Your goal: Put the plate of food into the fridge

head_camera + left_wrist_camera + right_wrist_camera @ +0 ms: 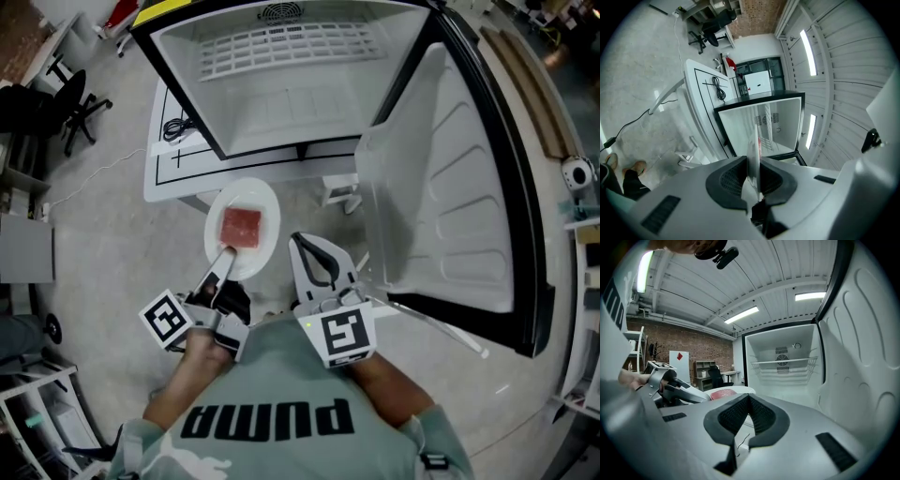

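Plate of food (pixel 266 208) clamped in left tongs (pixel 225 252), right tongs (pixel 297 238) closed empty, fridge (pixel 281 103) open

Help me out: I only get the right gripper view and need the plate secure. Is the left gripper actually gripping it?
Observer: Yes. The left gripper has its jaws clamped on the near rim of the white plate.
Operator: Is the food centred?
Observer: Yes, one red square slab lies mid-plate.
Operator: Is it inside yet?
Observer: No, the plate is outside, short of the open fridge.
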